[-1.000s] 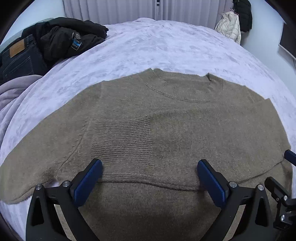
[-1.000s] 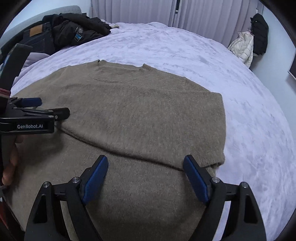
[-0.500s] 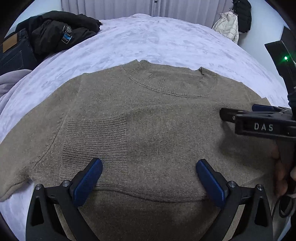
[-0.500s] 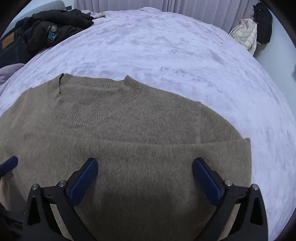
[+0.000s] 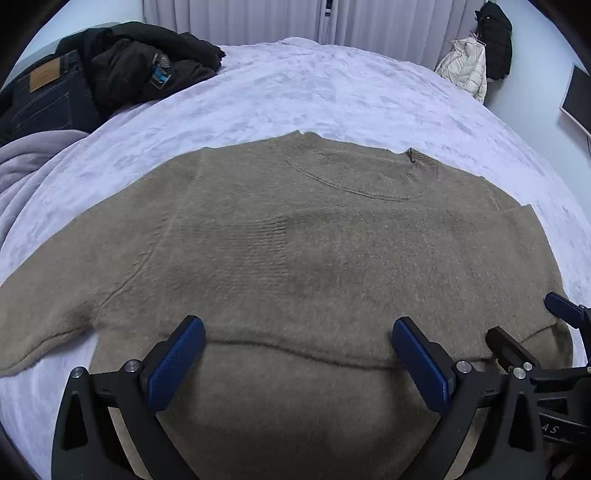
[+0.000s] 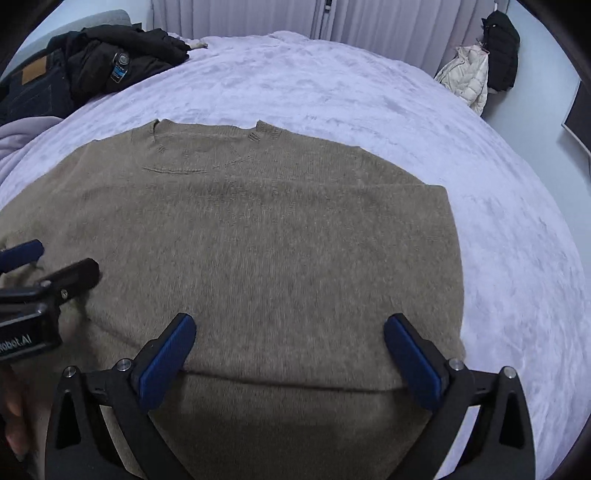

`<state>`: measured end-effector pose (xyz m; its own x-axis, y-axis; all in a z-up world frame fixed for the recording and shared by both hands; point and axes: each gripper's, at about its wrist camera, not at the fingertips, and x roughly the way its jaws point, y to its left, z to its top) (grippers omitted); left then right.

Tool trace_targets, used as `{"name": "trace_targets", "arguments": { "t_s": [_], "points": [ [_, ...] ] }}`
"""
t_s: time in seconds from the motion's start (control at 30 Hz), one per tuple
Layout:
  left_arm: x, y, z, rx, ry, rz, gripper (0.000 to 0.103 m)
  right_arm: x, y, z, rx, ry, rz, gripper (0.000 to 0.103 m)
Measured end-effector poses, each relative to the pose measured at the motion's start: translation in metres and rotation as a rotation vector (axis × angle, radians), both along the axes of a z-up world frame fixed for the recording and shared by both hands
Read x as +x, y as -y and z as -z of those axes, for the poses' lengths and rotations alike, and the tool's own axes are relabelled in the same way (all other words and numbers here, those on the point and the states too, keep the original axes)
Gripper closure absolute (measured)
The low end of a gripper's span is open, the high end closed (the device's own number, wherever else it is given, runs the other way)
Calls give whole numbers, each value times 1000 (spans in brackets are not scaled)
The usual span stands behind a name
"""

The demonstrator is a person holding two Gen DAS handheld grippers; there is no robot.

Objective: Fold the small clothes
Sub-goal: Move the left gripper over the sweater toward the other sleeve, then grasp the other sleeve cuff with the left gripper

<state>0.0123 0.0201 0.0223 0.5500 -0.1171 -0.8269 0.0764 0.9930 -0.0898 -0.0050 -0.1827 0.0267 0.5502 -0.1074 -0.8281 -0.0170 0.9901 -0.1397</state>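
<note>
One olive-brown knit sweater lies flat on the bed, neckline pointing away toward the curtains. A folded edge runs crosswise through its near part, right between the fingers of both claws. On its right side the fabric ends in a straight, folded-in edge, while on its left a sleeve stretches out over the lavender bedspread.

The left claw hangs over the near middle of the sweater with its two blue-padded fingers spread wide, gripping nothing. The right claw sits just beside it, over the sweater's right half, likewise spread wide with nothing between the pads. Each claw shows at the edge of the other's view, close together above the fabric. Whether the pads touch the knit cannot be told.

Beyond the sweater, well apart at the far left corner of the bed, lie one black jacket, one pair of dark jeans and a pale grey blanket. Past the far right edge hang two coats, one cream and one black.
</note>
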Motion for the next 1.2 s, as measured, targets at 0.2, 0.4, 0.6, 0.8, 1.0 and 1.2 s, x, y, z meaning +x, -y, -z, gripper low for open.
{"name": "trace_targets", "arguments": {
  "t_s": [0.2,0.4,0.6,0.8,1.0,1.2],
  "points": [
    [-33,-92,-10,-86,27,-236,1,-6,-12,-24,60,22,-40,1],
    [-62,-232,13,-310,-17,-623,1,34,-61,11,44,-90,-67,1],
    [-99,-342,24,-498,76,-827,1,25,-115,6,-82,-7,-181,1],
    [-101,-413,44,-765,156,-856,1,33,-114,-14,0,25,-139,1],
    [-90,-435,43,-771,197,-837,54,55,-149,-25,-23,38,-128,1],
    [-109,-458,63,-850,196,-826,89,75,-222,-11,-92,13,-182,1]
  ]
}}
